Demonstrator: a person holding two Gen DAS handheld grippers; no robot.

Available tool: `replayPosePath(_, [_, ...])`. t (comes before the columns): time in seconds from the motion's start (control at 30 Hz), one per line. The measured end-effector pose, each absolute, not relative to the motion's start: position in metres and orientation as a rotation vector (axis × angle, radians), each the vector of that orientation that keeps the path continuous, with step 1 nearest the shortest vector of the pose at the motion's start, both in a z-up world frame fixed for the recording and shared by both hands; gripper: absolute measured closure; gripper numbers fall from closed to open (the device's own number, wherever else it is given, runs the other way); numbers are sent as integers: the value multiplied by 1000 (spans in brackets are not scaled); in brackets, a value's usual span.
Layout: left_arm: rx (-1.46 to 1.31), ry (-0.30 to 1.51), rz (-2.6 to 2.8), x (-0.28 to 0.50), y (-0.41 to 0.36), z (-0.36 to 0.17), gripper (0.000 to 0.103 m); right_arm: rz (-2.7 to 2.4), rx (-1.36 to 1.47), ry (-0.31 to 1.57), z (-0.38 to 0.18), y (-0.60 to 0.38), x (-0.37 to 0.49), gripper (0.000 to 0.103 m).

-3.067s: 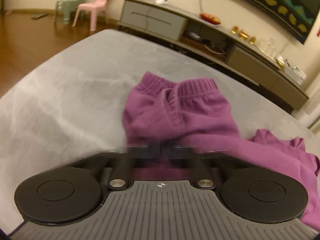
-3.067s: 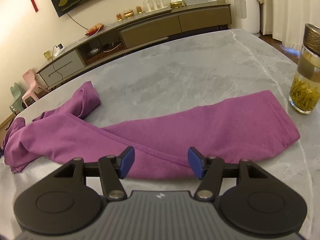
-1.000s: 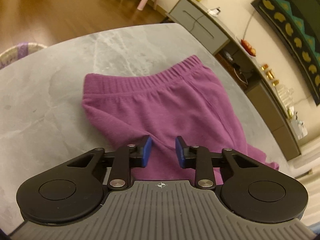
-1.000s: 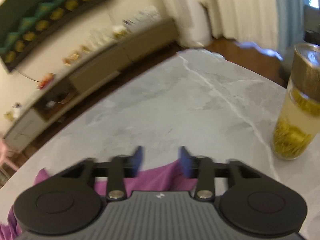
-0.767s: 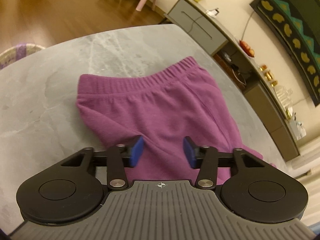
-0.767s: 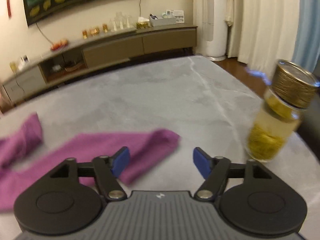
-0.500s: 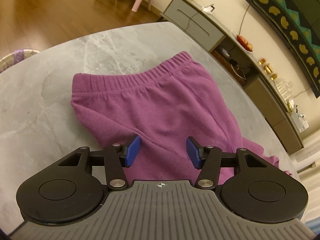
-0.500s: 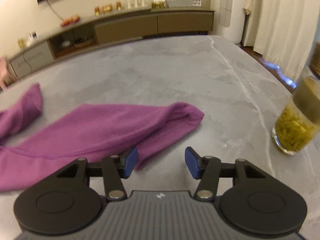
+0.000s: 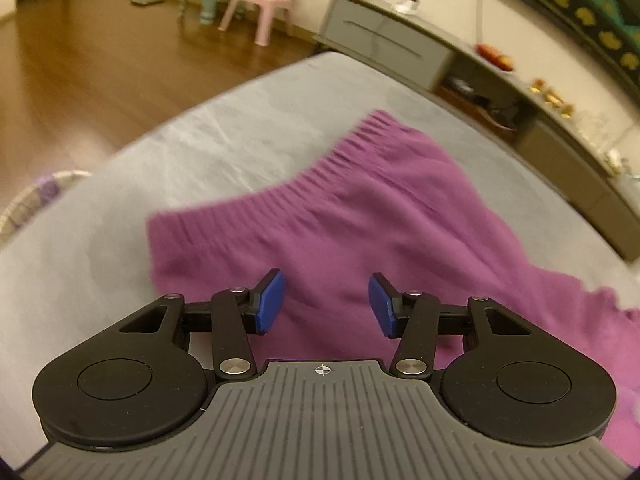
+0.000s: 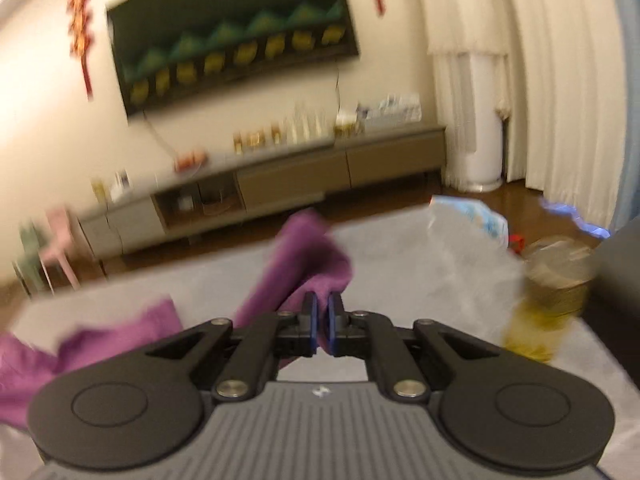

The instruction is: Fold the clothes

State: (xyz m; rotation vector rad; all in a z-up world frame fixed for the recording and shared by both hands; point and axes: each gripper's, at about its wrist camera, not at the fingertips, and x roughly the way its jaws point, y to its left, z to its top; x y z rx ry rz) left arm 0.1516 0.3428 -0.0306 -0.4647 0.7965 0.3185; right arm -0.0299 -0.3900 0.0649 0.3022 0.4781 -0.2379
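Pinching purple trousers [image 10: 308, 256] aloft, right gripper [image 10: 320, 322], left gripper [image 9: 326, 304] spread

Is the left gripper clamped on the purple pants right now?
No, the left gripper hovers over the purple pants with its jaws wide apart.

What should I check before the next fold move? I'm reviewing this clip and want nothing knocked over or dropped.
1. Right claw has the fabric: ok, shut on the leg end of the purple trousers, which is lifted off the table.
2. Left claw free to pin or grasp: ok, open above the trousers, holding nothing.
3. Waistband flat on the grey table: ok, though blurred.
4. Tea jar clear of the lifted leg: ok for now, but it stands close on the right; swing away from it.
5. Grip depth on the fabric: cannot tell, the pads hide it.
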Motion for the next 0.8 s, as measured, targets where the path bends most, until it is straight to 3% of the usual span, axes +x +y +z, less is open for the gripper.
replayPosePath(0.4, [-535,801,324,145,362,-32,63,-355,-2,905,14,-402,-64,98])
replayPosePath(0.57, [-561,812,374,141,368,-30,79,-321,-48,964,29,-406,-64,97])
replayPosePath(0.67, [-600,816,444,131,367,-24,74,-209,9,911,41,-386,-56,95])
replayPosePath(0.77, [-606,747,354,113,342,-3,67,-97,66,855,54,-366,-49,85])
replayPosePath(0.8, [-600,720,288,108,331,4,60,-59,84,835,58,-359,-46,77])
